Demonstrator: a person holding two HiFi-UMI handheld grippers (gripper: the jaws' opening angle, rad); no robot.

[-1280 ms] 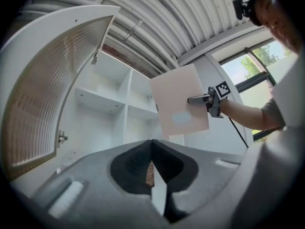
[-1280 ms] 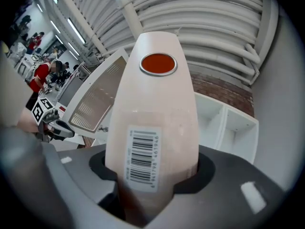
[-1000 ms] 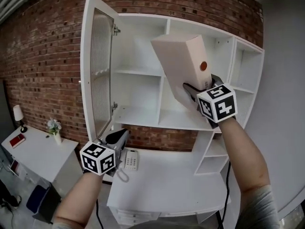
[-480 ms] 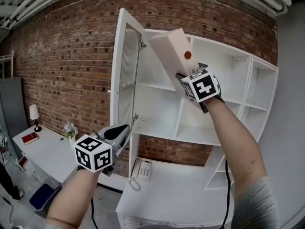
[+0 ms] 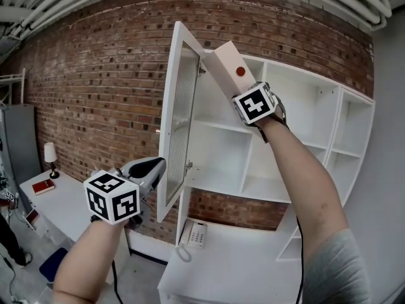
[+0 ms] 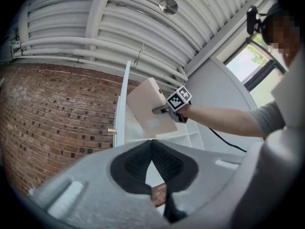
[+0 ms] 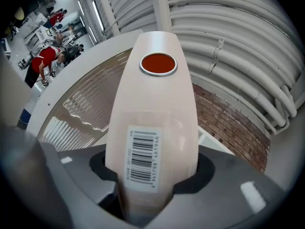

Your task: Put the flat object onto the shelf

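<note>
So far the flat box [image 5: 223, 63] is only raised; the right gripper [image 5: 240, 95] clamps it near the shelf unit's [image 5: 297, 125] top-left corner, beside the open door [image 5: 180, 119]; the left gripper's [image 5: 149, 168] jaws are together, empty; setting it on a shelf remains.

Three cameras, all looking up.
My head view faces the white shelf unit [image 5: 272, 192]; both gripper views share its ribbed-glass door [image 5: 177, 125].

Flat box [image 5: 223, 61] carried higher in right tongs [image 5: 242, 92], left tongs [image 5: 147, 168] raised as well
</note>
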